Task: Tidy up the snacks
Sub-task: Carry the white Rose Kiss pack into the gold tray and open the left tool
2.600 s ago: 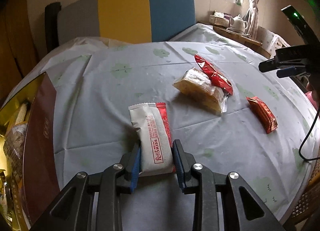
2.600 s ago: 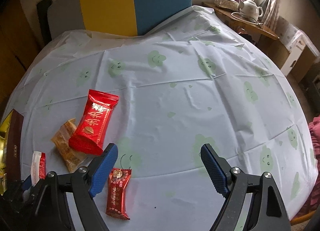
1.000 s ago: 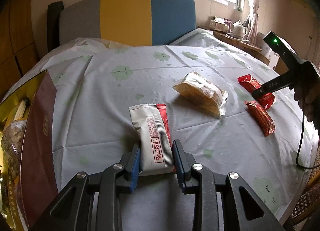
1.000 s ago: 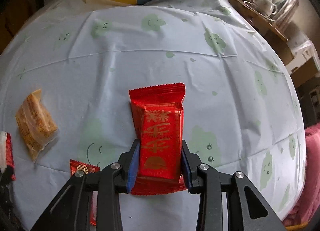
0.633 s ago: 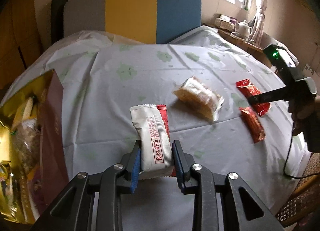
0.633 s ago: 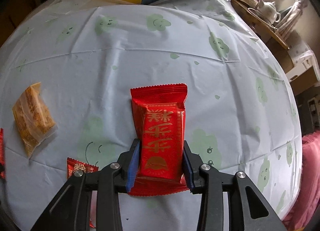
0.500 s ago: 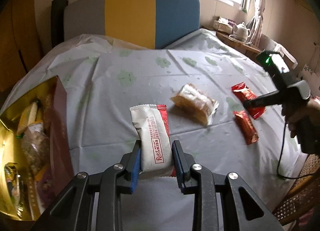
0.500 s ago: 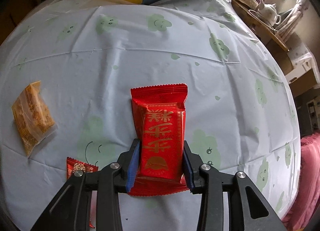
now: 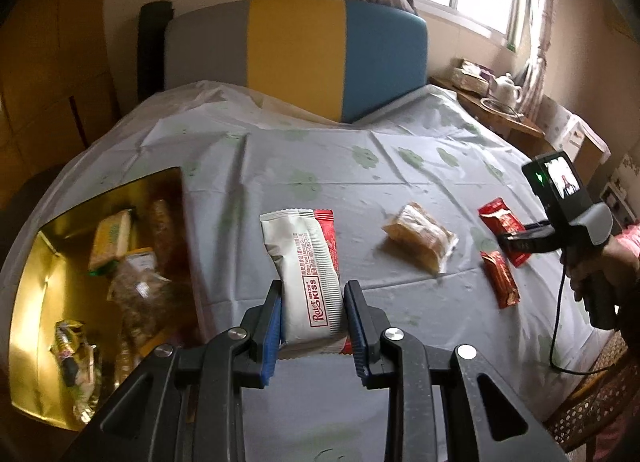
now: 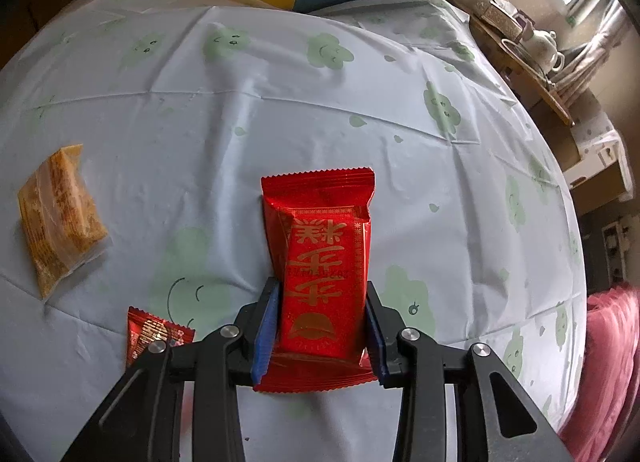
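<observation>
Holding the white snack packet (image 9: pixel 308 278) lengthwise in my left gripper (image 9: pixel 312 332), I see the gold box (image 9: pixel 52 294) lying near-left; my right gripper (image 10: pixel 320 336), farther off, clamps the red packet (image 10: pixel 324 262).

White packet (image 9: pixel 306 274): we see it red-edged, printed "Raier KISS", raised off the cloth, long axis toward 12 o'clock.
Red packet (image 10: pixel 324 270): gold characters, crimped ends, pointing to 12.
Cake (image 9: pixel 420 236): clear wrap, lying at 2 o'clock.
Small red bar (image 9: pixel 500 280): flat, at 3.
Gold box (image 9: pixel 36 302): open, at 9, snacks inside.
</observation>
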